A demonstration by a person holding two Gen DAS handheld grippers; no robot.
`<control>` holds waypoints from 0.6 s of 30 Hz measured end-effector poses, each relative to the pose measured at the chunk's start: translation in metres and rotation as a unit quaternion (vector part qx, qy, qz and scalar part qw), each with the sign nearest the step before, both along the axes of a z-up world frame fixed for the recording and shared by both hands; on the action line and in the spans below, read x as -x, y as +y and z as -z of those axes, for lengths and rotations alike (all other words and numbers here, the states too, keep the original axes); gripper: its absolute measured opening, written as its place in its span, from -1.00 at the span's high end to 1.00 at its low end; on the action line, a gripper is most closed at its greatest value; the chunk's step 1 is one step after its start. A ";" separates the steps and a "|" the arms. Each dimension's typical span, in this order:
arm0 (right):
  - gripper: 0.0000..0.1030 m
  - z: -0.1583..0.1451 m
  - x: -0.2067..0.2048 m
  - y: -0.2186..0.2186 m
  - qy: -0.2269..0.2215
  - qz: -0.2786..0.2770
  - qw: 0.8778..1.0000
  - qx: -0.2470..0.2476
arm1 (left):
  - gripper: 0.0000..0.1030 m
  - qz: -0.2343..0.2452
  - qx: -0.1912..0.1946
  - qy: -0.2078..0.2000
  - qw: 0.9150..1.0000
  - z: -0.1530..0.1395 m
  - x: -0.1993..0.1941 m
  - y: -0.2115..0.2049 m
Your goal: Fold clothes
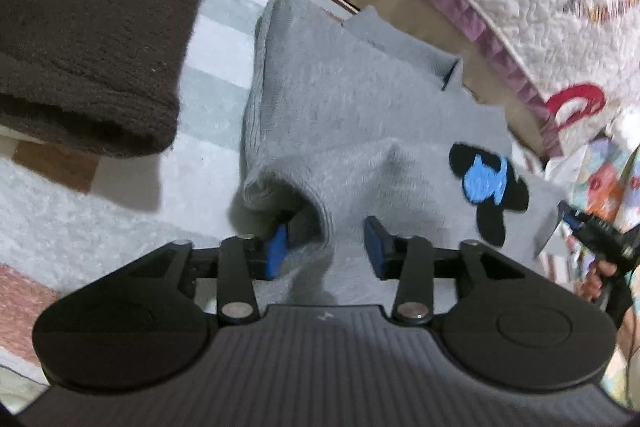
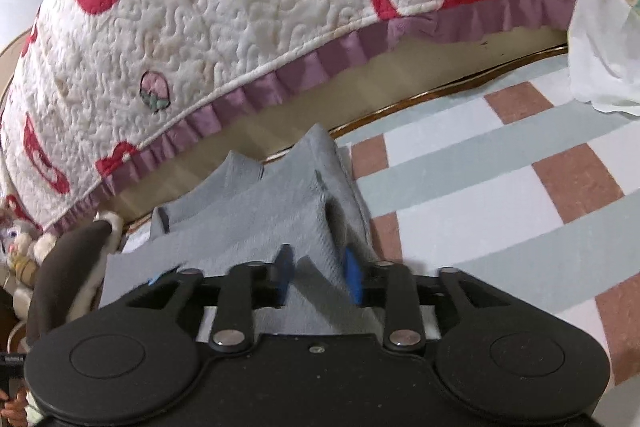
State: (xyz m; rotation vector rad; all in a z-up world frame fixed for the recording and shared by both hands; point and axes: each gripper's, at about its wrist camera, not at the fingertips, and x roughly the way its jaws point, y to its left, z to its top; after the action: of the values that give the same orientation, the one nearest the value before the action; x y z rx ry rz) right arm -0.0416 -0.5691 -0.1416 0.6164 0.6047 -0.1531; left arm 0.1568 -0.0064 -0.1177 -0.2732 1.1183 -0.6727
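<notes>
On the pale checked rug (image 1: 120,219), in our left wrist view, we see a grey knit sweater (image 1: 340,99) lying partly folded, its long axis running from our gripper away toward the bed base (image 1: 480,39). It is soft, fuzzy and light grey, with a black and blue appliqué (image 1: 486,183) near its right side. Our left gripper (image 1: 326,247) stands spread; a bunched fold of the knit sits against the left blue pad, though blur keeps us from telling whether it touches. A dark brown garment (image 1: 92,27) fills the upper left, cut off by the frame. At the far right our right gripper (image 1: 592,231) is only partly seen.

Against the bed's foot, in our right wrist view, the sweater (image 2: 256,211) stretches away from us toward the quilted bear bedspread (image 2: 240,7). Our right gripper (image 2: 318,277) is parted, a raised ridge of knit between its pads, neither clearly pressing. Its near edge hides beneath the gripper body.
</notes>
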 end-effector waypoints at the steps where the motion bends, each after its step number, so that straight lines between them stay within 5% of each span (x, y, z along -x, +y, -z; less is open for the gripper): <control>1: 0.23 0.001 -0.001 0.002 0.004 -0.007 1.000 0.004 | 0.11 0.008 -0.003 0.001 1.000 0.001 0.001 -0.003; 5: 0.14 0.007 -0.011 0.011 0.031 -0.048 0.998 0.032 | -0.07 0.033 -0.019 0.010 0.999 0.008 0.003 -0.012; 9: 0.08 0.015 -0.020 0.019 0.058 -0.076 0.992 0.079 | 0.01 0.058 -0.063 -0.002 0.996 0.016 0.004 -0.026; 10: 0.04 0.017 -0.021 0.019 0.061 -0.079 0.991 0.085 | 0.30 0.071 -0.070 -0.010 0.995 0.016 0.006 -0.031; 11: 0.03 0.020 -0.022 0.020 0.064 -0.082 0.990 0.092 | 0.89 0.084 -0.073 -0.018 0.994 0.015 0.007 -0.035; 13: 0.03 0.024 -0.023 0.018 0.067 -0.080 0.990 0.098 | 0.87 0.097 -0.067 -0.040 0.992 0.007 0.013 -0.037; 15: 0.20 0.028 -0.022 0.015 0.059 -0.090 0.992 0.071 | 0.88 0.093 -0.047 -0.058 0.993 -0.002 0.016 -0.034; 16: 0.74 0.026 -0.020 0.016 0.048 -0.105 0.992 0.053 | 0.88 0.088 -0.035 -0.065 0.993 -0.007 0.017 -0.031; 18: 0.74 0.017 -0.010 0.017 0.008 -0.124 0.992 0.023 | 0.88 0.067 0.005 -0.061 0.996 -0.015 0.015 -0.020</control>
State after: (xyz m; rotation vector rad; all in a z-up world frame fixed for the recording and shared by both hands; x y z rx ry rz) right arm -0.0315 -0.5521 -0.1588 0.4919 0.6850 0.0606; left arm 0.1417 -0.0265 -0.1025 -0.1637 1.0222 -0.8028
